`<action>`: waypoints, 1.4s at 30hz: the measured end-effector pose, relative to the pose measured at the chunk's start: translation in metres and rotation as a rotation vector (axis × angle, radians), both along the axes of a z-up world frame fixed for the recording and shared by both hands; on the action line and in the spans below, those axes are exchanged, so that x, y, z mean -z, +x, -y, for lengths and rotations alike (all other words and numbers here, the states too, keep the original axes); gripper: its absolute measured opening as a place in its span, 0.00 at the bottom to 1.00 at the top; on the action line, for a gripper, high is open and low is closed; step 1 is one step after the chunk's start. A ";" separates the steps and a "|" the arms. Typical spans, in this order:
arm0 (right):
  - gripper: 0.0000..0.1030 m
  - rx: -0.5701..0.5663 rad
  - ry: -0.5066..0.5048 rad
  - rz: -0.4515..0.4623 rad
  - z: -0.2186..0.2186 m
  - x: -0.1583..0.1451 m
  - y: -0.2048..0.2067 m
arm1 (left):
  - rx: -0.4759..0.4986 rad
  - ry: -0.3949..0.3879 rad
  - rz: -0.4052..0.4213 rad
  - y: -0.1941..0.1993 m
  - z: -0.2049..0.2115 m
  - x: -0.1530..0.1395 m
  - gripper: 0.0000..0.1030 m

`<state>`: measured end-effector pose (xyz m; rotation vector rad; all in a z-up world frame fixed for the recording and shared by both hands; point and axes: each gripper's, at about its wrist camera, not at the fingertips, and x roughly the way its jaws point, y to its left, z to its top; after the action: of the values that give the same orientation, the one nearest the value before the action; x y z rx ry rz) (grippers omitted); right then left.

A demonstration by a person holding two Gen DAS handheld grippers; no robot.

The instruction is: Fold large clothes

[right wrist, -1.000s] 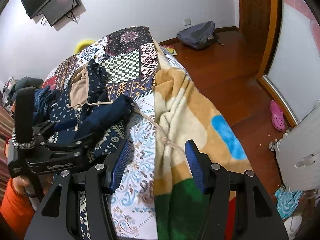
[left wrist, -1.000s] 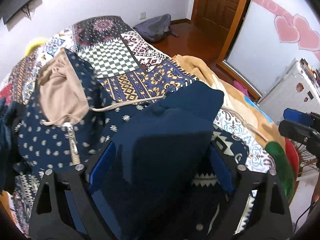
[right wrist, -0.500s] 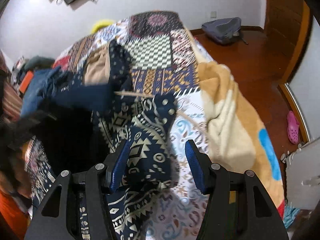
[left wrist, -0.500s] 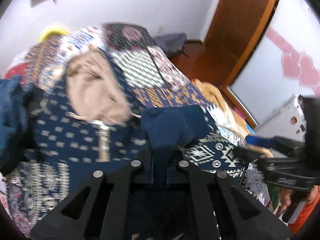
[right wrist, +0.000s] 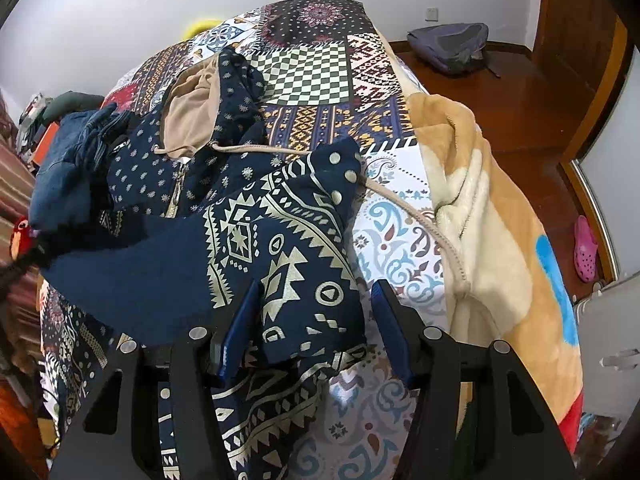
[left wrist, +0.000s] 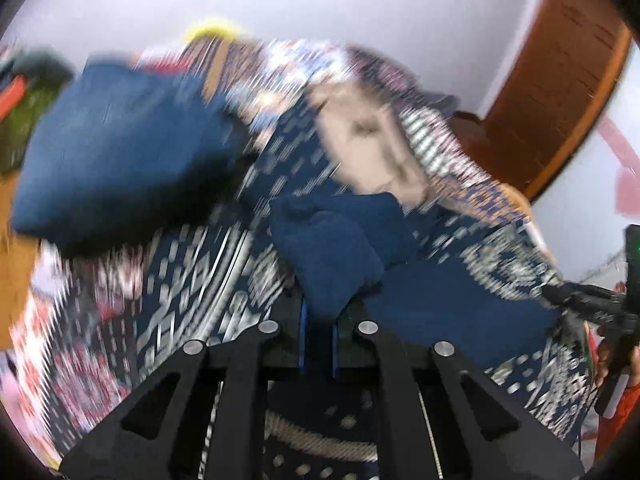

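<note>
A navy hoodie with pale geometric print (right wrist: pixel 276 248) lies on the patchwork bed, its beige-lined hood (right wrist: pixel 192 112) toward the far side and a beige drawstring (right wrist: pixel 408 212) trailing right. My left gripper (left wrist: pixel 320 320) is shut on the hoodie's plain navy cuff (left wrist: pixel 332 256); this view is motion-blurred. My right gripper (right wrist: pixel 316 312) is open, its blue pads either side of a printed sleeve fold, just above it. The right gripper's body shows at the right edge of the left wrist view (left wrist: pixel 600 308).
A folded blue denim garment (right wrist: pixel 68 176) lies at the left of the bed (right wrist: pixel 308 76). A tan fleece blanket (right wrist: pixel 504 240) drapes over the bed's right side. A grey backpack (right wrist: pixel 452 48) and a pink shoe (right wrist: pixel 586 248) lie on the wood floor.
My left gripper closed on the navy cuff and swung left with it. My right gripper moved in over the printed sleeve and stayed open.
</note>
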<state>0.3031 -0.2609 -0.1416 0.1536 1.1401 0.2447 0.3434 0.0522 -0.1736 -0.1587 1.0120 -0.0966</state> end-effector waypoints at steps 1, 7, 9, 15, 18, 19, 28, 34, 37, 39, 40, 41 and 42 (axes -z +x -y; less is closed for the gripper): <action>0.53 -0.005 -0.006 -0.001 -0.002 0.000 -0.001 | -0.015 -0.015 -0.028 -0.004 -0.005 0.010 0.14; 0.54 -0.022 -0.059 0.023 -0.011 0.002 -0.003 | -0.104 -0.026 -0.125 -0.021 -0.033 0.049 0.55; 0.54 -0.017 -0.053 0.022 -0.010 0.003 -0.003 | -0.109 -0.032 -0.119 -0.026 -0.039 0.051 0.57; 0.56 -0.011 -0.036 0.025 -0.009 0.005 -0.004 | -0.177 -0.164 -0.087 -0.041 -0.074 0.048 0.61; 0.57 -0.020 -0.051 0.032 -0.011 0.005 -0.005 | -0.238 -0.246 -0.083 -0.047 -0.096 0.048 0.61; 0.57 -0.020 -0.056 0.034 -0.012 0.005 -0.005 | -0.248 -0.250 -0.085 -0.049 -0.100 0.048 0.61; 0.57 0.005 -0.041 0.013 -0.010 0.001 -0.006 | -0.260 -0.182 -0.077 -0.059 -0.113 0.038 0.61; 0.57 -0.007 -0.040 0.058 -0.012 -0.022 -0.008 | -0.231 -0.136 -0.013 -0.048 -0.100 0.007 0.61; 0.57 -0.022 -0.031 0.105 -0.016 -0.041 -0.003 | -0.181 -0.075 0.039 -0.035 -0.081 -0.015 0.61; 0.57 -0.026 -0.021 0.131 -0.018 -0.052 0.003 | -0.143 -0.053 0.066 -0.023 -0.069 -0.030 0.61; 0.57 -0.027 -0.019 0.146 -0.020 -0.058 0.007 | -0.126 -0.046 0.077 -0.018 -0.062 -0.036 0.61; 0.57 -0.029 -0.019 0.164 -0.023 -0.064 0.011 | -0.101 -0.034 0.092 -0.009 -0.053 -0.044 0.61; 0.57 -0.032 -0.020 0.181 -0.027 -0.070 0.015 | -0.084 -0.025 0.103 -0.004 -0.046 -0.049 0.61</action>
<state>0.3183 -0.2342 -0.0712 0.0932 0.9658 0.2698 0.3394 0.0986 -0.1243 -0.2163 0.9005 -0.0406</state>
